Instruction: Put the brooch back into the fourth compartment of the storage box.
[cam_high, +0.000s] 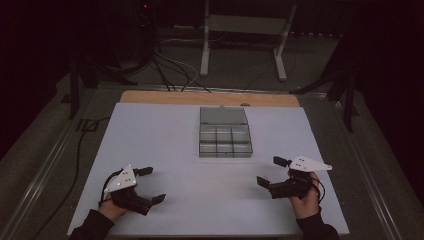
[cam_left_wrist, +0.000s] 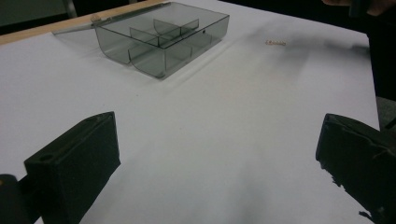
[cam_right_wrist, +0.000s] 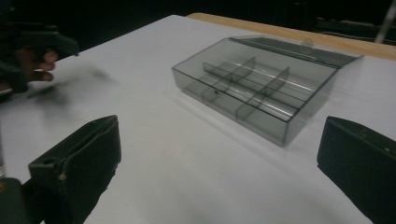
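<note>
High view: a white table (cam_high: 165, 150) carried a clear grey compartment box (cam_high: 224, 139) a little beyond its centre, its lid (cam_high: 223, 115) folded open and lying flat toward the far edge, where a strip of bare wood (cam_high: 210, 98) showed. The left gripper (cam_high: 151, 185) rested near the front left corner, held in the person's left hand (cam_high: 111, 209), its two black jaws spread apart and holding nothing. The right gripper (cam_high: 271, 171) sat near the front right, held in the right hand (cam_high: 305, 200), its jaws likewise spread and empty. Both grippers were well apart from the box, which lay between them and farther from the person.

Left gripper view: the jaws rose wide apart at the lower corners with bare table between them. The box (cam_left_wrist: 161, 39) stood ahead to the upper left, its inner dividers visible through the transparent walls. A small light-coloured screw (cam_left_wrist: 275, 43) lay on the table to the right of the box, apart from it.

Right gripper view: the jaws were again wide apart over bare table. The box (cam_right_wrist: 254, 88) lay ahead to the right, divided into compartments, none visibly holding anything, with the lid (cam_right_wrist: 299, 51) hinged back behind it. The other hand and gripper (cam_right_wrist: 32, 58) appeared blurred at the upper left.
</note>
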